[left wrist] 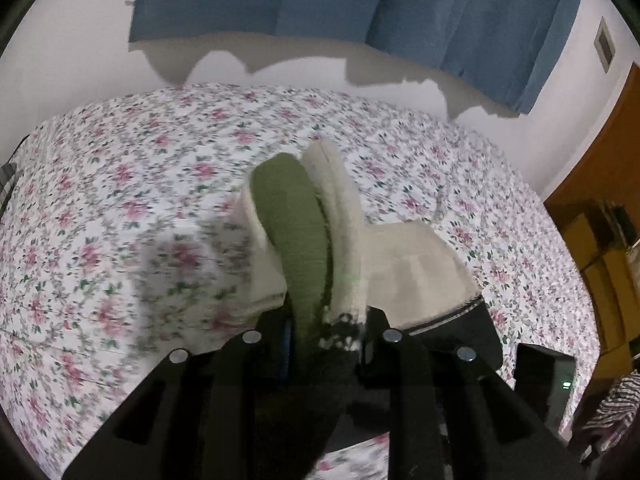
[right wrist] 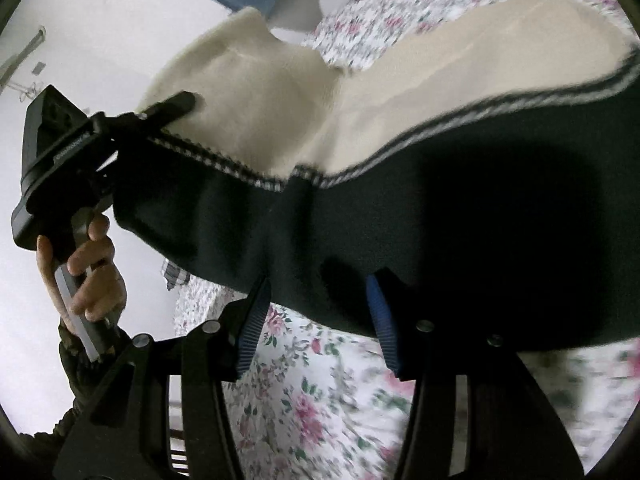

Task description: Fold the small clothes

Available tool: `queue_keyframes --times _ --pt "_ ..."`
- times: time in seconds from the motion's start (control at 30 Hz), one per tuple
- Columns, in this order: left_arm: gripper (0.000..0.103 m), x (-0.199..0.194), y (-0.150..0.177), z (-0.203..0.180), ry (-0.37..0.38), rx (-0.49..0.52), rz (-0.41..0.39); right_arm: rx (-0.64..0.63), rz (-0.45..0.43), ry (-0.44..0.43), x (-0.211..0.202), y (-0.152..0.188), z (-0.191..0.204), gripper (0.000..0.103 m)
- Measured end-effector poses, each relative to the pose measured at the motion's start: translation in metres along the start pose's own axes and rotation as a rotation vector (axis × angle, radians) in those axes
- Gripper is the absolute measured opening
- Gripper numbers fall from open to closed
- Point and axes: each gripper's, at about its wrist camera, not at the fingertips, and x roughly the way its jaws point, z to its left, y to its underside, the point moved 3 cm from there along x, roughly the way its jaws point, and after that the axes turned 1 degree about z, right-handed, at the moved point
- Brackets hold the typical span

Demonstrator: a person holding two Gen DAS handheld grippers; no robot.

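Note:
A small knit garment, cream (left wrist: pixel 416 268) with a green part (left wrist: pixel 296 216) and a black band, hangs above the floral bed. My left gripper (left wrist: pixel 326 328) is shut on its edge where black meets cream; in the right wrist view it (right wrist: pixel 176 110) pinches the cream corner at upper left. In that view the garment's black band (right wrist: pixel 400 216) stretches across the frame with the cream part (right wrist: pixel 460 68) beyond. My right gripper (right wrist: pixel 320 320) is open, its blue pads (right wrist: pixel 252 320) just under the black hem, not closed on it.
The floral bedsheet (left wrist: pixel 120 200) covers the bed below. A white wall and blue curtain (left wrist: pixel 360 4) stand behind. A wooden door and cabinet (left wrist: pixel 600 240) are at right. A striped cloth (left wrist: pixel 608 412) lies at lower right.

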Motion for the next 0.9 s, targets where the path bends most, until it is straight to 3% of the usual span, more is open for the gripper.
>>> queue_keyframes --times 0.23,0.43,0.6,0.73,0.9 --pt "0.024 0.061 0.02 -0.067 -0.069 0.066 0.059 0.069 -0.087 -0.038 -0.06 -0.006 -0.037 0.05" --pt "0.024 0.101 0.045 -0.08 -0.123 0.067 0.084 0.133 -0.116 -0.078 -0.084 0.001 -0.065 0.05" --pt "0.028 0.104 0.051 -0.088 -0.149 0.078 0.03 0.172 -0.14 -0.104 -0.097 0.003 -0.079 0.05" --pt "0.04 0.095 0.049 -0.096 -0.106 0.055 0.006 0.178 -0.16 -0.112 -0.107 0.001 -0.084 0.05" --pt "0.043 0.071 0.051 -0.121 0.005 0.089 -0.014 0.174 -0.191 -0.097 -0.12 -0.006 -0.086 0.051"
